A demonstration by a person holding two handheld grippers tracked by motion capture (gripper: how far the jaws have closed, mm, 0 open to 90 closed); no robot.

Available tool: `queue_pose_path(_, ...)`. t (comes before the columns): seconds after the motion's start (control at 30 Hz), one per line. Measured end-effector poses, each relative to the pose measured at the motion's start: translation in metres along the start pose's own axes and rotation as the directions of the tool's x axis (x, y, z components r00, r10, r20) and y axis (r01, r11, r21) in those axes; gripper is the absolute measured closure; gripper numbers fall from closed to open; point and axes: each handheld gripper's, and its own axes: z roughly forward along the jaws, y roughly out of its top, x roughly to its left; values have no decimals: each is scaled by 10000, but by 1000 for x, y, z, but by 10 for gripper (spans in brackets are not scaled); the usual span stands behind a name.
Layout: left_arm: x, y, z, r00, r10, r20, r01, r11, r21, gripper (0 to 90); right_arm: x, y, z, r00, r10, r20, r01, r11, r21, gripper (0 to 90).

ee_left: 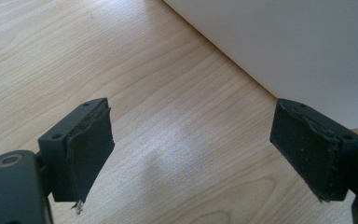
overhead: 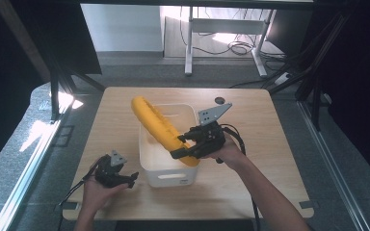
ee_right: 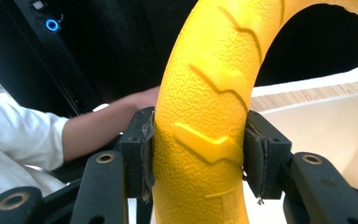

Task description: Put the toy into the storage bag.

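Right gripper (ee_right: 198, 154) is clamped on the yellow ring (overhead: 161, 129), 1 pad on each side of its textured band, near the ring's lower end. From that grip the ring is angled up and away over the white bin (overhead: 166, 171), its lower part at the bin's near right rim.

Left gripper (ee_left: 191, 144) is held with jaws spread wide and nothing between them, low over the wooden table (ee_left: 74, 60), the bin wall just ahead and to its right.

Risks, as judged:
- Grip is taken off-centre, so the long free end can be levered down and twisted in the pads.
- The bin can be nudged or tipped if the ring is dragged against the rim; it is not braced by the left gripper.
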Motion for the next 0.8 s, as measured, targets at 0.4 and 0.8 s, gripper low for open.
queue_pose_path(0.4,-1,0,1,10000,52,16,-52,10000,56,133,-10,-14,-4,9994,170,311,-162,9995,-256,478)
queue_pose_path(0.8,0,0,0,10000,27,11,-27,10000,-14,133,-1,-20,-26,9912,310,1286,-204,9964,-826,352)
